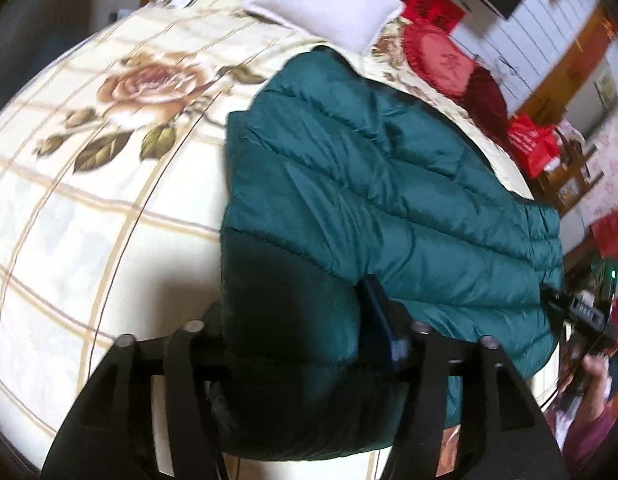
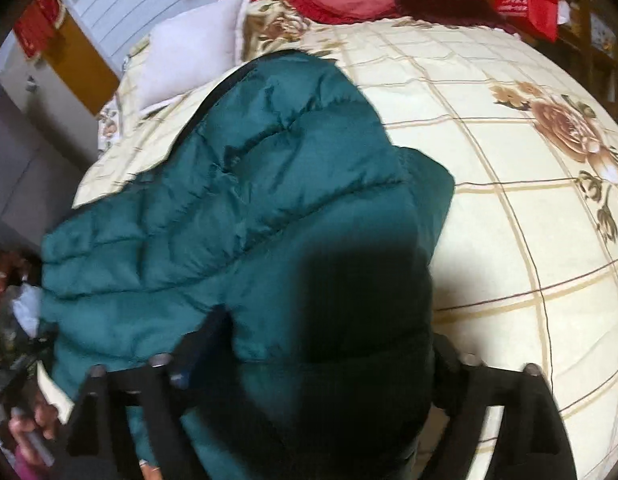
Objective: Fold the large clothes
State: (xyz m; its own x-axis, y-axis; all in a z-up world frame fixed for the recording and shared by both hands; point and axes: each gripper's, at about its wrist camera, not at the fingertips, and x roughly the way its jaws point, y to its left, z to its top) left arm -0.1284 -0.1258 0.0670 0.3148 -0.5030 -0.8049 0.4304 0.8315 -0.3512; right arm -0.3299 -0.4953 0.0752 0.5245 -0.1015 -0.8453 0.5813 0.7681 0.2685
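A dark green quilted puffer jacket (image 1: 369,184) lies on a cream floral bedspread (image 1: 89,200). My left gripper (image 1: 305,344) is shut on the jacket's near edge, with a thick bunch of fabric between the black fingers (image 1: 383,320). In the right wrist view the same jacket (image 2: 249,200) stretches away toward the pillows. My right gripper (image 2: 309,356) is shut on another part of the near edge, and dark fabric fills the gap between its fingers (image 2: 201,340). The other gripper shows at the far right of the left wrist view (image 1: 585,316).
A white pillow (image 1: 329,4) and red cushions (image 1: 445,60) lie at the head of the bed. The bedspread (image 2: 509,200) spreads wide to the right of the jacket. A red bag (image 2: 525,0) and shelves stand beyond the bed.
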